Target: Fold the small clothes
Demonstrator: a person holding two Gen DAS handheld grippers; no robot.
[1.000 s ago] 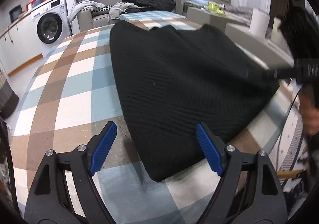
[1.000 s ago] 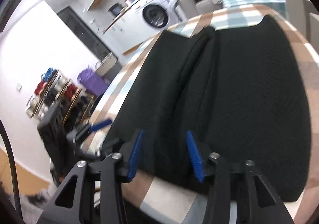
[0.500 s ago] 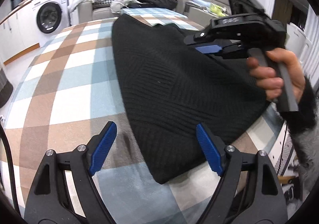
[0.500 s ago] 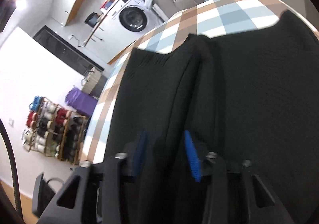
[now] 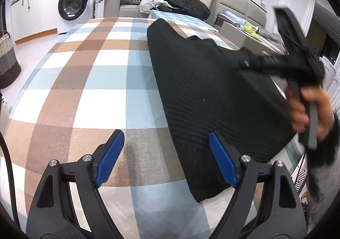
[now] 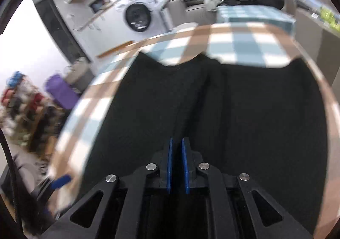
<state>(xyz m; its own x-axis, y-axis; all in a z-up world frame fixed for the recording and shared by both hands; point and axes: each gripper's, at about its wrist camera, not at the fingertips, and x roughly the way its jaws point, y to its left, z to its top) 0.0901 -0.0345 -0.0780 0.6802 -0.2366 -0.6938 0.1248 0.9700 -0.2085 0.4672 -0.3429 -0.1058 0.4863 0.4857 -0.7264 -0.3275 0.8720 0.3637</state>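
A black knit garment (image 5: 201, 90) lies spread on the checked tablecloth (image 5: 85, 81). My left gripper (image 5: 165, 135) is open and hovers low over the garment's near left corner, its right pad above the fabric and its left pad above bare cloth. My right gripper (image 6: 177, 140) is closing, and a raised fold of the black garment (image 6: 265, 111) sits pinched between its blue pads. In the left wrist view, the right gripper (image 5: 246, 62) lifts the garment's right edge off the table, held by a person's hand (image 5: 306, 109).
A washing machine (image 5: 73, 4) stands at the back left. A sofa bears a pile of dark clothes (image 5: 182, 1) behind the table. A woven basket (image 5: 6, 58) sits on the floor at left. Shelves of spools (image 6: 19, 98) stand beyond the table's left edge.
The right gripper's jaws have narrowed from wide apart to nearly together on a fold of the garment. It has swung to the garment's right edge, lifting it. My left gripper has drifted sideways, still open.
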